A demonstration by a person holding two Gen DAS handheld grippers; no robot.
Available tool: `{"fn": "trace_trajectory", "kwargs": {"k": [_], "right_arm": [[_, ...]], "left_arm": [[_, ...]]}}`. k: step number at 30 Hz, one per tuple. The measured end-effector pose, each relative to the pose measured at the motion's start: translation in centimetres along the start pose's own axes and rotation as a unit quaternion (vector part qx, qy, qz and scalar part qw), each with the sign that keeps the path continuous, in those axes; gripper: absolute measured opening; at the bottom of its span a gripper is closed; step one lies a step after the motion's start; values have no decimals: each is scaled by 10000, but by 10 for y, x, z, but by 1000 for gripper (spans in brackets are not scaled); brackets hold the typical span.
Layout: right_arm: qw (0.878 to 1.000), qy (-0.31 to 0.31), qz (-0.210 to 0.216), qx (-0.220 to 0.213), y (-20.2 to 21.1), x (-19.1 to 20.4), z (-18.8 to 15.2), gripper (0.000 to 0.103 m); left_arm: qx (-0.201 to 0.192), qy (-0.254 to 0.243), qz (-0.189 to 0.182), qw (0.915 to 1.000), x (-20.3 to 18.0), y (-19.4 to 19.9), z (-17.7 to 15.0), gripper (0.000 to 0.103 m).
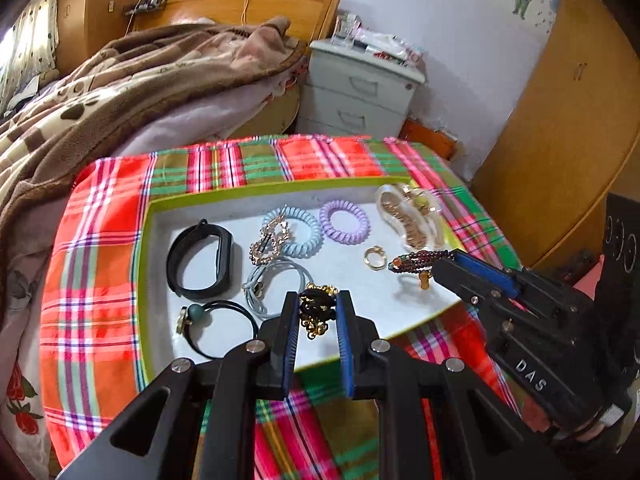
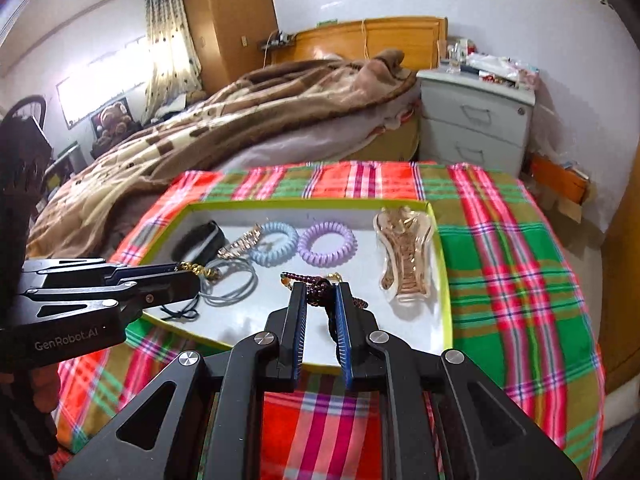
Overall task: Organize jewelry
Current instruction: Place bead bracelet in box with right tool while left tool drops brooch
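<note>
A white tray with a lime-green rim [image 1: 144, 240] [image 2: 440, 264] lies on a plaid cloth and holds the jewelry. My left gripper [image 1: 318, 300] is shut on a black and gold hair ornament [image 1: 318, 310], whose gold chain dangles over the tray's near edge. In the right wrist view the left gripper [image 2: 192, 280] comes in from the left. My right gripper [image 2: 320, 288] is shut on a dark red bead bracelet [image 2: 316, 280]. The left wrist view shows the right gripper [image 1: 452, 258] at the tray's right side, with the bracelet [image 1: 420, 258] sticking out leftwards.
In the tray lie a black fitness band [image 1: 204, 260], blue [image 1: 296, 232] and purple [image 1: 344, 222] coil hair ties, a rhinestone clip [image 1: 268, 244], a grey elastic [image 1: 276, 280], a black elastic [image 1: 224, 328], a gold ring [image 1: 375, 257] and a clear hair claw [image 1: 412, 216]. Behind stand a bed and nightstand [image 1: 360, 92].
</note>
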State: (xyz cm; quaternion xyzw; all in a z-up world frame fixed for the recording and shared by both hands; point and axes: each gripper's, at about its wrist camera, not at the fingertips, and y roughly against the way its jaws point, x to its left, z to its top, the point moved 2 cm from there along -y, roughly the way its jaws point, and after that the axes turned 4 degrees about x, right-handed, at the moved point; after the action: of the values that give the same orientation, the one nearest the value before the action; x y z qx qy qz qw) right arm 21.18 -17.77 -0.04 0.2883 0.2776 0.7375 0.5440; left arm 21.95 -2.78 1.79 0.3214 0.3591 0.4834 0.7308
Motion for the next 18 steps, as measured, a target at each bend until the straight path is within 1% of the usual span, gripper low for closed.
{"fn": "trace_trajectory", "kwargs": {"k": [2,8,11,15,18], "right_arm": [[9999,-19,38,158,-10,-3,-2,15],[9992,94,-3,377,-16,-7,-9,15],[9987,169,-13,479,-17,-8,-9,15],[9971,251,-60,719,-23,-6,-9,15],[9965,243,-58,795,-23,-6,-7,15]], "left_arm": [[59,24,-9,10000,0,-10,1,19],[307,59,7,9995,1,-33,-4,19],[387,83,-2,9992,1,-38,-6,19],[415,43,2,9991,-2,-41,-8,19],[472,54,-1,9989,-2,-44,-9,19]]}}
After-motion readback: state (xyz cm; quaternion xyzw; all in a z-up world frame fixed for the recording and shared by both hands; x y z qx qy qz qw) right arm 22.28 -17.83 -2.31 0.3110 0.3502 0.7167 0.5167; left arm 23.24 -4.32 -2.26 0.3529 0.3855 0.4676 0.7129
